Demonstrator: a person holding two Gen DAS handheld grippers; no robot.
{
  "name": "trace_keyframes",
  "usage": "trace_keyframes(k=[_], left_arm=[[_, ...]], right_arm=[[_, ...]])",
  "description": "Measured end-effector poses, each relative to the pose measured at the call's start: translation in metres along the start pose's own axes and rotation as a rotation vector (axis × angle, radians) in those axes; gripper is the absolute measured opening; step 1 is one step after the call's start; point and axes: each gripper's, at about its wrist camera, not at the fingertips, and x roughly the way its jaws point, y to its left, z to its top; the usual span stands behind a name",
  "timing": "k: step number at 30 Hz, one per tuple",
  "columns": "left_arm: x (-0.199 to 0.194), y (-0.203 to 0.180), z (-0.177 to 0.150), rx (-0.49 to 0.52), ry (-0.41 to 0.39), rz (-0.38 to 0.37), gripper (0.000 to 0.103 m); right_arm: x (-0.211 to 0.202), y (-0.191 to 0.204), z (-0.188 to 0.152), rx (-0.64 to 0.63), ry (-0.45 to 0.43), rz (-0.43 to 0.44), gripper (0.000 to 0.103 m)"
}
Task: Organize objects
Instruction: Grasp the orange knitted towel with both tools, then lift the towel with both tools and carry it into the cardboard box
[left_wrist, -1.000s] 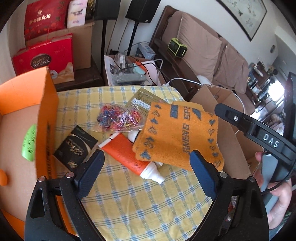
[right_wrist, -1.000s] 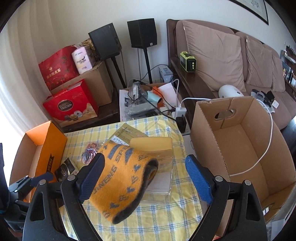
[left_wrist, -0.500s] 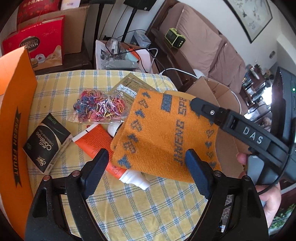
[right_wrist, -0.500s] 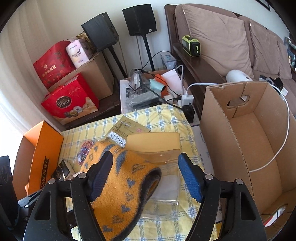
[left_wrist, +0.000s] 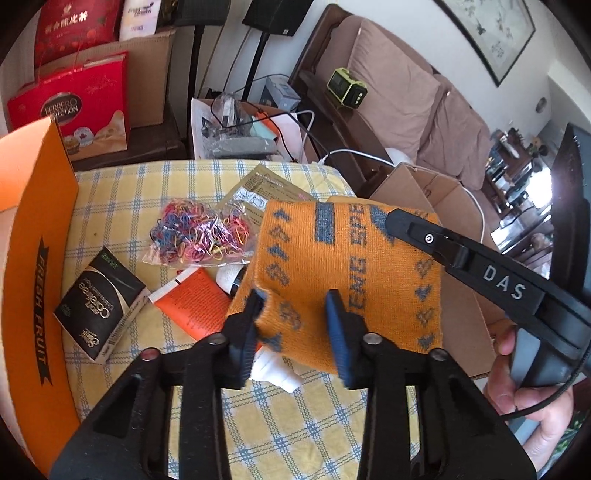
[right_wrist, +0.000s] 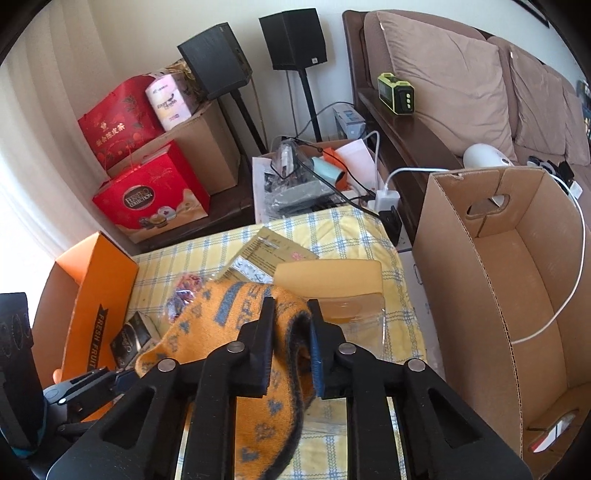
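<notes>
An orange knit cloth with grey-blue patterns lies folded over the items on the yellow checked table. My left gripper has the cloth's near edge between its jaws. They are closing, and the pads press into the fabric. The right gripper is shut on the cloth's thick folded end. In the left wrist view its black arm crosses the cloth's far right corner. A hand holds that gripper at the right edge.
Half under the cloth lies an orange tube. A bag of coloured rubber bands and a black box lie to the left. An orange fruit box stands at the left. A tall brown carton stands open at the right, a clear pouch beside the cloth.
Both grippers came down onto the cloth and their jaws closed from wide open onto it. The cloth's near edge is bunched between the left fingers.
</notes>
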Motion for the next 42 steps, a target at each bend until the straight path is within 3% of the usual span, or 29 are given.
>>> trace_keyframes(k=[5, 23, 42], left_arm=[[-0.013, -0.001, -0.001, 0.017, -0.026, 0.004, 0.015], [-0.112, 0.013, 0.011, 0.043, -0.167, 0.047, 0.014], [-0.189, 0.083, 0.012, -0.018, -0.246, 0.136, 0.014]], right_arm=[[-0.017, 0.015, 0.004, -0.024, -0.036, 0.027, 0.013], [-0.095, 0.093, 0.019, -0.140, -0.175, 0.107, 0.013], [-0.104, 0.191, 0.024, -0.243, -0.166, 0.223, 0.013]])
